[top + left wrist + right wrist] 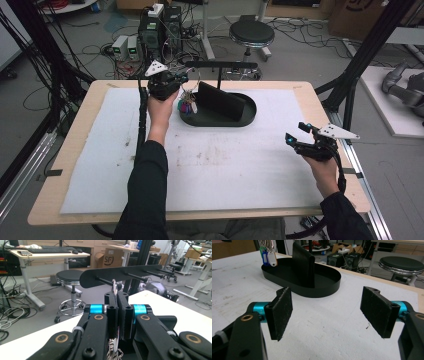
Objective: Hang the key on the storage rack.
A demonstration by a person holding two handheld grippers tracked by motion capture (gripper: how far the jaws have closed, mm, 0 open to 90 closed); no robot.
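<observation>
My left gripper (181,78) is shut on a metal key ring (114,287), which pokes up between the closed pads. The ring stands just short of the nearest peg (108,282) of a black hook bar (120,275). Keys with coloured tags (187,105) hang below the gripper, over the left end of a black oval tray (246,118). The bar (220,65) stands on a post rising from that tray. Near the table's right edge, my right gripper (298,134) is open with nothing between its pads (282,312). Ahead of it lie the tray (322,287) and the tags (268,256).
A white mat (225,160) covers the wooden table. Beyond the far edge stand a black stool (251,34) and electronics boxes with cables (160,25). Black frame posts (367,47) rise at both sides, and a grey robot arm (405,87) lies at the right.
</observation>
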